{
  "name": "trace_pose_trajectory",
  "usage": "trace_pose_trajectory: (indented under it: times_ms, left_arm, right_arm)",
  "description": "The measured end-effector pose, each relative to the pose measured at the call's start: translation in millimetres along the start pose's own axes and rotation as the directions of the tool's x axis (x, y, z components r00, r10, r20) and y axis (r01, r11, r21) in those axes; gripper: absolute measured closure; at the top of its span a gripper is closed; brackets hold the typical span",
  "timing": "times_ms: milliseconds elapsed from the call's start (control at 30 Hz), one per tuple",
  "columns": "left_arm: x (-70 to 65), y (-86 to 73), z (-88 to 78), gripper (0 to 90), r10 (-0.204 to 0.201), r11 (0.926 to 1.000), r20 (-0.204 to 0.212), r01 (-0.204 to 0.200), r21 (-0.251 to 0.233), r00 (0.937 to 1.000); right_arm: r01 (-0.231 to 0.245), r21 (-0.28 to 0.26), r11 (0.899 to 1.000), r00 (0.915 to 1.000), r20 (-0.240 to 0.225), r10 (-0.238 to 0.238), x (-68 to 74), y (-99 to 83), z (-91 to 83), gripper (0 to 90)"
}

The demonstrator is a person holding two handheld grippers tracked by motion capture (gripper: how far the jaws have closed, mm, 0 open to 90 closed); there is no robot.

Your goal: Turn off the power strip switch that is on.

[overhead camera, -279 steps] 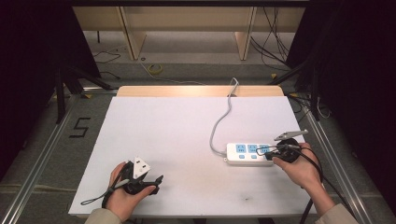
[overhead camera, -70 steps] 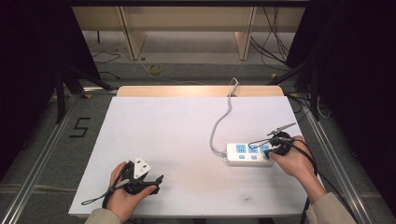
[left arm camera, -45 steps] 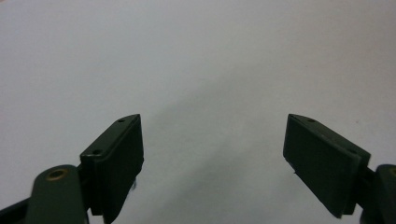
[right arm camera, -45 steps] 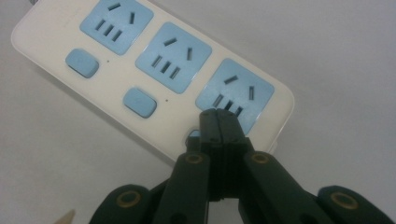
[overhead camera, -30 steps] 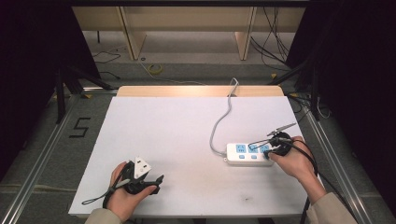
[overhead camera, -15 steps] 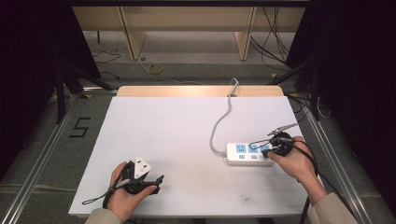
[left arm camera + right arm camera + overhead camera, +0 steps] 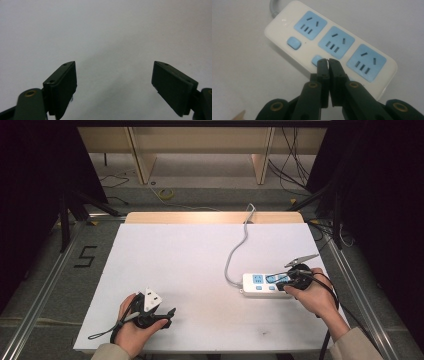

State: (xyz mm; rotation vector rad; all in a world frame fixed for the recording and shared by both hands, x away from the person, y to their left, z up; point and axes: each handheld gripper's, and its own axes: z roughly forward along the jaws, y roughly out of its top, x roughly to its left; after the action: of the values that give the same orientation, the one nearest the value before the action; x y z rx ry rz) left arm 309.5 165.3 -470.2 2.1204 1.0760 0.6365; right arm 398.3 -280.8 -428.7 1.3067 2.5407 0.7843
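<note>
Fingertips (image 7: 329, 65) of the right gripper (image 7: 327, 61) are pressed nearly together, with only a hairline slit between them and nothing clamped; they have just parted a touch from fully shut. They rest on the middle blue switch (image 7: 316, 60) of the strip (image 7: 329, 45), which they half cover. A second ago the right hand sat in much the same spot on the strip, so the change is small: a slight slackening of the jaws. My reading is that the push on that switch is finishing or already done, and the tip is about to lift.

On the table (image 7: 190, 255), the strip (image 7: 260, 282) lies at about 4 o'clock, its grey cord (image 7: 235, 252) curling off toward 12 and over the far edge. The first switch (image 7: 294, 43), at 10 o'clock from the tip, is uncovered.

Down at 7 o'clock the left gripper (image 7: 159, 317) lies idle in its hand, unmoved from before; its jaws stand wide apart over bare tabletop (image 7: 112, 37), holding nothing.

Nothing blocks the way; the cord lies clear of the switch row.
</note>
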Motion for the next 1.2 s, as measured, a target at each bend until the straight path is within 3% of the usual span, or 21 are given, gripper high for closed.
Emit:
trace_pose_trajectory:
  times_ms: [567, 1200]
  left_arm:
    - [-1.2, -0.1, 0.5, 20.2, 0.004, 1.0, 0.002, -0.004, 0.002, 1.0]
    - [-2.7, -0.7, 1.4, 20.1, 0.005, 1.0, 0.005, -0.005, 0.006, 1.0]
  right_arm:
    - [0.054, -0.043, 0.998, 0.9951, -0.081, -0.057, 20.9, -6.5, -3.4, 80.9]
    - [0.172, -0.058, 0.983, 0.969, -0.17, -0.18, 47.7, -15.1, 8.9, 70.0]
